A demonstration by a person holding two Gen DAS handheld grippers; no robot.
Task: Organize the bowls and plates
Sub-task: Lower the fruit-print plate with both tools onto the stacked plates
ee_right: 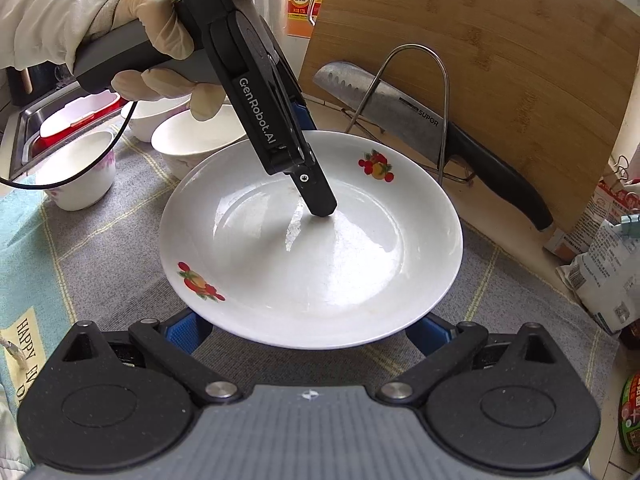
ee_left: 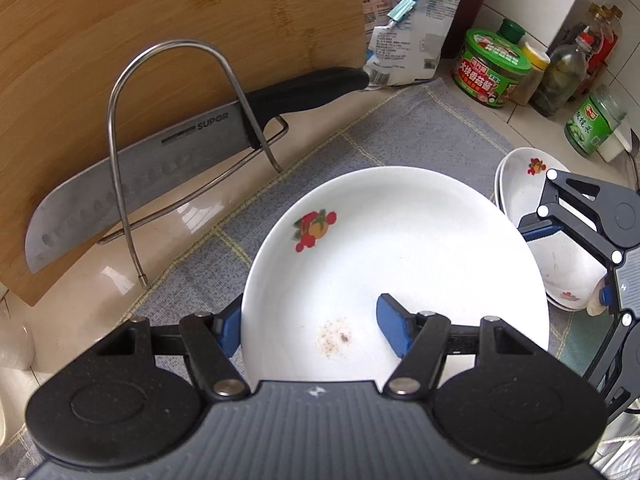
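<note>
Now — plate (ee_left: 400, 248) rim between left fingers (ee_left: 394, 326) | right fingers (ee_right: 188, 330) beneath

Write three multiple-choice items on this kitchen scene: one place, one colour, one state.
1. The knife sits: A. in the wire rack against the cutting board; B. flat on the cloth; C. in a bowl.
2. The pads of the left tongs are: A. red; B. blue; C. yellow.
3. The left tongs are: A. shut on the rim of the plate; B. open with nothing between them; C. shut on the knife.

Answers:
1 A: its blade passes through the wire loop.
2 B: both pads show blue.
3 A: one finger presses inside the plate and the other lies outside its rim.
</note>
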